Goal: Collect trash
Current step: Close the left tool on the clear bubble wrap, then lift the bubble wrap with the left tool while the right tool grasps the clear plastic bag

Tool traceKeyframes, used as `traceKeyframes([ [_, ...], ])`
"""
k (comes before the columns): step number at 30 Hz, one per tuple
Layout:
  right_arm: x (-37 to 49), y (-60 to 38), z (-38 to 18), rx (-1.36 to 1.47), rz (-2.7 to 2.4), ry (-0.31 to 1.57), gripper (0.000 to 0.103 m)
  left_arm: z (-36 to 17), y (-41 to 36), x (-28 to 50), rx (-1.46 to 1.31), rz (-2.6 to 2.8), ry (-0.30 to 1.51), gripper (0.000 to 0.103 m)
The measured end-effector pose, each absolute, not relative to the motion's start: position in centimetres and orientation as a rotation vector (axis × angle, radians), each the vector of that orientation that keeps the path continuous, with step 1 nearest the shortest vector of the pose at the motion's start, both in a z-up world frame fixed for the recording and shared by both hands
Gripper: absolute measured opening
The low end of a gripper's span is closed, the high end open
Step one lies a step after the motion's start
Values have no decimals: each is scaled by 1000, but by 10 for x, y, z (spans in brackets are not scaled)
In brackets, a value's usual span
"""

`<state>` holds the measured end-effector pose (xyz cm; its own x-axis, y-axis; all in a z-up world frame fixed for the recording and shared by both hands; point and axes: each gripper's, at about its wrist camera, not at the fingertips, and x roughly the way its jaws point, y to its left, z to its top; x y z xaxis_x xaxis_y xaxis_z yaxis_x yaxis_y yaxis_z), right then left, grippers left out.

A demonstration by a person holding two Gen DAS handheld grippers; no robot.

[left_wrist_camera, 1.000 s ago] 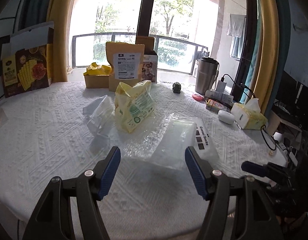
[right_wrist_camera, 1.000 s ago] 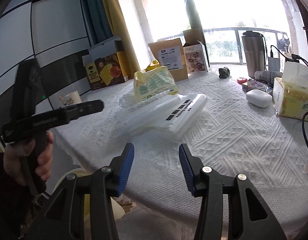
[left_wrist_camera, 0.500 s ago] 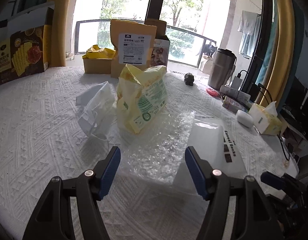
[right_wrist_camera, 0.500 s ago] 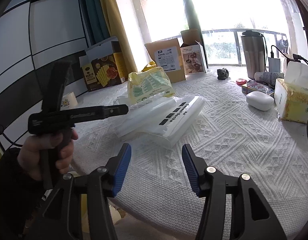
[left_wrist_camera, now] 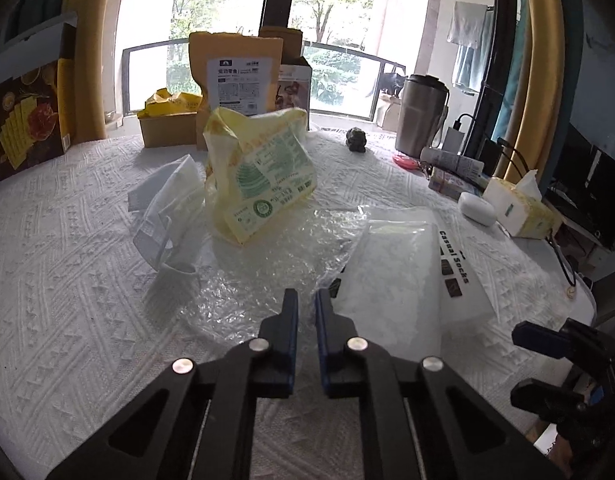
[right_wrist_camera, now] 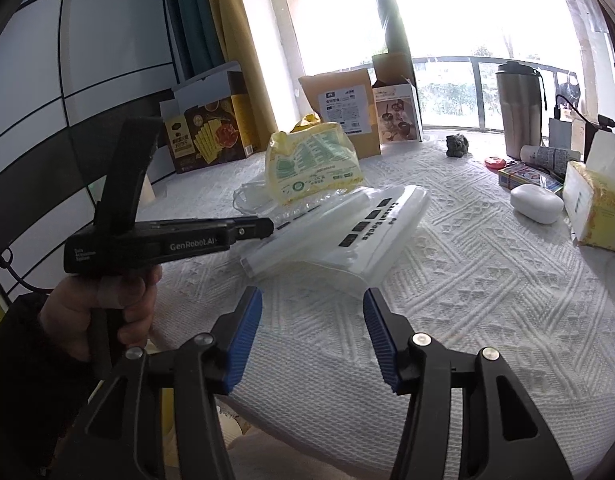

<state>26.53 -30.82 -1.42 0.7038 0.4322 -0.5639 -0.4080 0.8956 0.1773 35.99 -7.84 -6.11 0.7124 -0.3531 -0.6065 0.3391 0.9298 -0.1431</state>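
Bubble wrap (left_wrist_camera: 267,276) | light, limp, slippery; pinch near edge | left gripper (left_wrist_camera: 306,300) nearly closed on its edge, grip unconfirmed | right gripper (right_wrist_camera: 312,300) wide, empty

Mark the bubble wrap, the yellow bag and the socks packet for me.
bubble wrap (left_wrist_camera: 267,276), left wrist view, crinkled middle.
yellow bag (left_wrist_camera: 263,176), left wrist view, printed front.
socks packet (right_wrist_camera: 367,224), right wrist view, top face by the lettering.

left claw (left_wrist_camera: 306,300) now nearly closed, was wide open, moved in low over bubble wrap (left_wrist_camera: 267,276) edge beside white sock bag (left_wrist_camera: 403,280), right claw (right_wrist_camera: 312,312) closer to tabletop (right_wrist_camera: 487,272)
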Motion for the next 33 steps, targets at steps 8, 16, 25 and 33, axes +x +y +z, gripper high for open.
traceKeyframes([
  [8,267,-293,-10,35,470,635,51,-42,-56,356,-33,-341,618,8],
  [16,269,-280,-8,19,488,634,51,-49,-34,376,-95,-328,688,82],
  [25,272,-281,-8,16,477,638,51,-66,-47,405,-53,-358,854,82],
  [33,276,-282,-11,18,471,648,51,-72,-44,395,-6,-352,831,16],
])
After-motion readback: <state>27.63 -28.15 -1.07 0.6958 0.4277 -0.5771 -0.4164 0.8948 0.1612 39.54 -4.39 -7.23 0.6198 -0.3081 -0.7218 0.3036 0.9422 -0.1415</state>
